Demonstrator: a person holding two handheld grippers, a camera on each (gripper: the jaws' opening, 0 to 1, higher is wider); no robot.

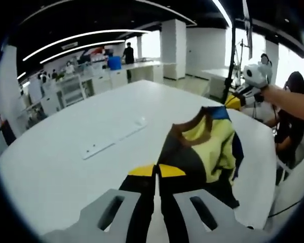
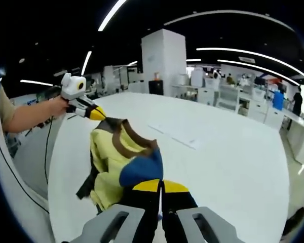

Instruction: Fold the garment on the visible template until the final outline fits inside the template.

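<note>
The yellow, black and blue fabric garment (image 1: pixel 202 152) hangs stretched between both grippers above the round white worktop (image 1: pixel 81 167), long axis running from the left gripper (image 1: pixel 157 177) to the right gripper (image 2: pixel 161 188); each pair of jaws pinches one end.

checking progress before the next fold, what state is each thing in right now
garment: unfolded, lifted and hanging between both grippers
left gripper: shut on the garment
right gripper: shut on the garment
table: white, with a flat white strip lying on it
</note>
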